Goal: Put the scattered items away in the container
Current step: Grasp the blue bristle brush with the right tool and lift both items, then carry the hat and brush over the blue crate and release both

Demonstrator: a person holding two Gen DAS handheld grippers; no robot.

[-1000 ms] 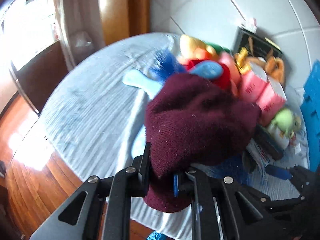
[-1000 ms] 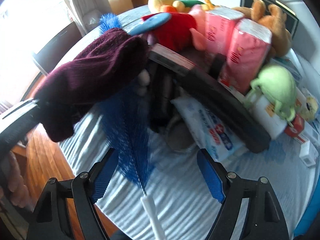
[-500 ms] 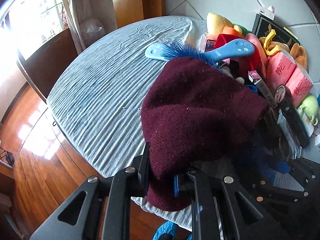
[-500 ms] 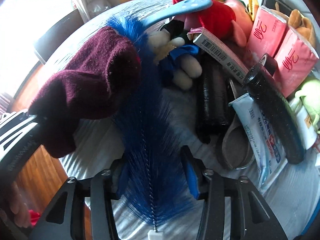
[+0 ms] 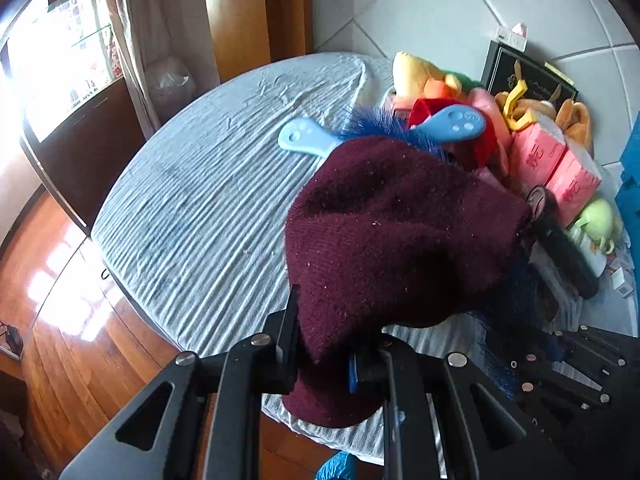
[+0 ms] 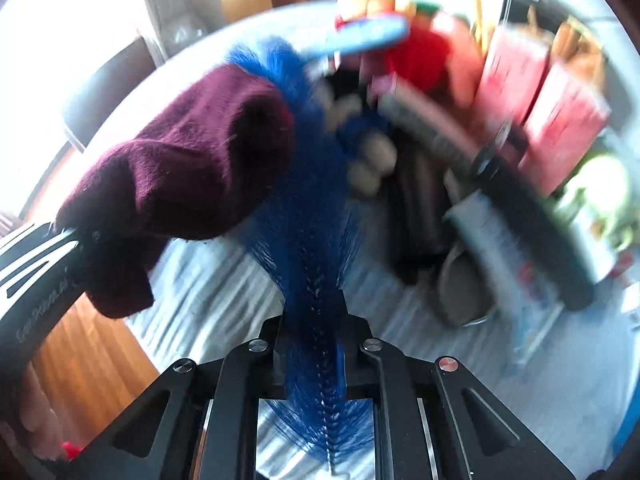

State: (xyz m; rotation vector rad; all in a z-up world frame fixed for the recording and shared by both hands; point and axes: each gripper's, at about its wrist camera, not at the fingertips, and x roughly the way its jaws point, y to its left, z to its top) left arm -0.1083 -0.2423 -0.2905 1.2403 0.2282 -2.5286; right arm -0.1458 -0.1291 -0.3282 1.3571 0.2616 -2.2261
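My left gripper (image 5: 324, 344) is shut on a maroon knit hat (image 5: 396, 240), which hangs above the striped tablecloth (image 5: 200, 220). The same hat (image 6: 180, 168) shows at the left of the right wrist view, held in the left gripper's black fingers (image 6: 36, 264). My right gripper (image 6: 314, 320) is shut on the bristles of a long blue bottle brush (image 6: 312, 232), whose far end reaches under the hat. The brush's blue bristles (image 5: 496, 364) show at the lower right of the left wrist view, beside the right gripper's black body (image 5: 568, 364). No container is clearly visible.
A pile lies at the far right: plush toys (image 5: 440, 88), pink tissue packs (image 5: 556, 160), a black cylinder (image 5: 560, 248), a light blue brush handle (image 5: 452, 126), a green toy (image 5: 596, 220). A blue edge (image 5: 630, 172) shows at the right. Wooden floor (image 5: 60, 300) lies below the table's rim.
My right gripper's jaws have closed from wide open onto the blue brush's bristles. The right view has moved closer over the pile and blurred. The left gripper keeps hold of the hat.
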